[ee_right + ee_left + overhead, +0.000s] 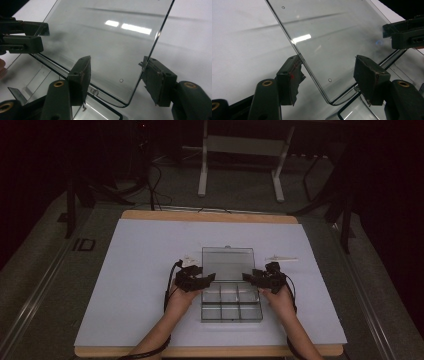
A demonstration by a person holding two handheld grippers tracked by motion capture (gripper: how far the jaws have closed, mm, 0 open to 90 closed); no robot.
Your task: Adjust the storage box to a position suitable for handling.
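Note:
A clear plastic compartment box [231, 319] lies mid-table with its clear lid [228, 262] raised and tilted back. My left gripper [199, 280] is at the lid's left edge near the hinge. In the left gripper view the lid [332, 37] has its edge between the spread jaws of that gripper [329, 77], close to the left pad [290, 77]. My right gripper [257, 278] mirrors it at the right edge. In the right gripper view the lid [105, 42] runs past the right pad [158, 80] of the gripper [120, 80]. Both are open.
The box sits on a white sheet [140, 270] over a wooden board. Small white pieces lie left of the lid [189, 259] and right of it [281, 258]. A white frame stand [240, 150] is on the floor beyond the table.

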